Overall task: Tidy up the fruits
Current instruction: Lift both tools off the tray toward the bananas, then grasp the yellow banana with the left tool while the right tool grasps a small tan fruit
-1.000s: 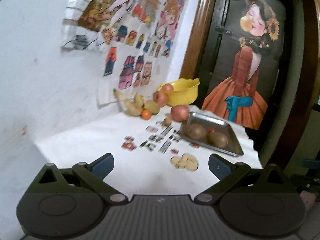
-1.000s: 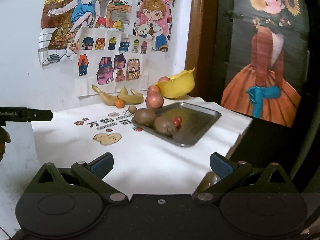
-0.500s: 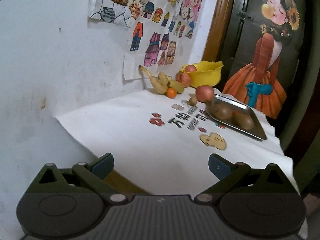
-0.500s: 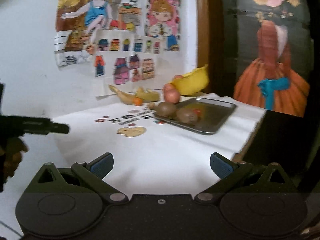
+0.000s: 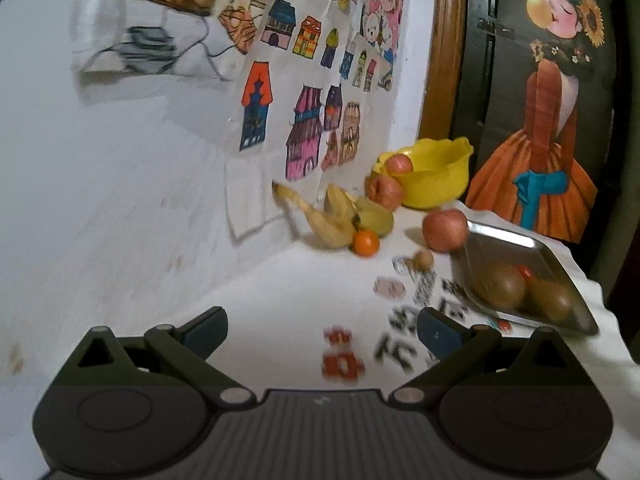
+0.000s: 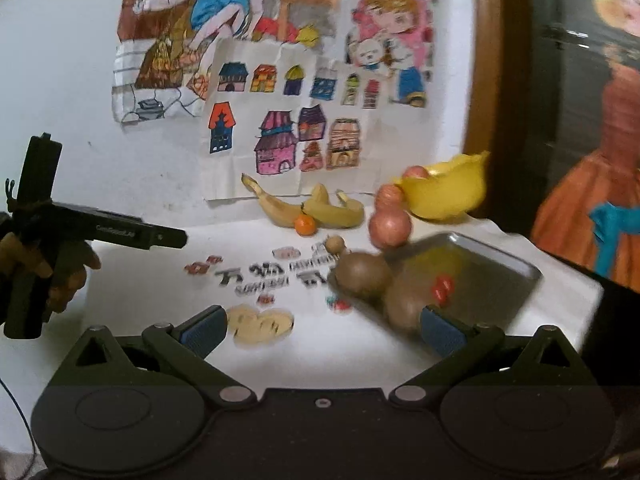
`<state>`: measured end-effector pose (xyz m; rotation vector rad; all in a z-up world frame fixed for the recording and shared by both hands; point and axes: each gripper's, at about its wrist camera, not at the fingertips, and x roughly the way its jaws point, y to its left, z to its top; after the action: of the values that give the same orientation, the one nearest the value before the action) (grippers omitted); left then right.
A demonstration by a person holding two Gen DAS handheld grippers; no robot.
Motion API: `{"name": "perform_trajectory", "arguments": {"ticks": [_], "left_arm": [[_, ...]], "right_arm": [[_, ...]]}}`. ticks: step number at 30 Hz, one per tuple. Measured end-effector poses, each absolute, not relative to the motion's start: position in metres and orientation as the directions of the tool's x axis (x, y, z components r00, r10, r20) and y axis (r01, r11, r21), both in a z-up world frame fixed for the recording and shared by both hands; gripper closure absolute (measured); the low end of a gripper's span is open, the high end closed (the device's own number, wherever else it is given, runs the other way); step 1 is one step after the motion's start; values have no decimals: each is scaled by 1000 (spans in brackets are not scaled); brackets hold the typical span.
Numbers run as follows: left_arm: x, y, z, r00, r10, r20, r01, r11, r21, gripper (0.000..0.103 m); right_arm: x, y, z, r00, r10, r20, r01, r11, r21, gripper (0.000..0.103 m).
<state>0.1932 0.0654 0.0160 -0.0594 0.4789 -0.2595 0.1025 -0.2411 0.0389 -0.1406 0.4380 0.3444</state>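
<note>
Both hand-held grippers — left [image 5: 322, 326], right [image 6: 322, 326] — gape wide, empty. Loose fruit, red apple [image 5: 445, 229] and small orange [image 5: 365, 243], lies on the white-clothed surface [image 5: 280, 300] beside the steel tray [image 6: 516, 268]. Risk — round fruit rolling away if nudged.

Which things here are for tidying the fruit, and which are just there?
For the job:
bananas
small orange
apple
kiwis
metal tray
yellow bowl
both open grippers

Just there:
wall drawings
girl poster
white tablecloth
</note>
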Motion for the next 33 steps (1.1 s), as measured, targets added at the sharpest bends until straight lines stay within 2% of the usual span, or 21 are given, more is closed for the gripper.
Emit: {"name": "perform_trajectory", "arguments": {"ticks": [2, 7, 15, 20, 26, 30, 33], "left_arm": [[214, 62, 17, 856, -264, -444, 237, 964, -117, 0], [265, 48, 16, 848, -277, -451, 259, 960, -103, 0], [312, 30, 3, 830, -319, -457, 291, 948, -131, 2], [333, 27, -1, 816, -336, -470, 287, 942, -174, 6], [353, 23, -4, 805, -331, -492, 264, 943, -202, 16], [363, 28, -8, 800, -328, -502, 224, 940, -256, 26], [369, 33, -12, 797, -334, -504, 201, 932, -300, 34]], "right_arm": [[136, -236, 43, 839, 313, -445, -383, 921, -73, 2], [219, -223, 44, 819, 330, -470, -421, 901, -101, 13], [312, -203, 17, 712, 342, -613, -462, 886, -43, 30], [341, -196, 6, 652, 367, -663, -479, 878, 14, 37], [363, -191, -5, 608, 373, -701, -478, 877, 52, 47], [373, -189, -10, 583, 386, -715, -473, 877, 88, 58], [373, -186, -11, 581, 390, -715, -482, 872, 84, 62]]}}
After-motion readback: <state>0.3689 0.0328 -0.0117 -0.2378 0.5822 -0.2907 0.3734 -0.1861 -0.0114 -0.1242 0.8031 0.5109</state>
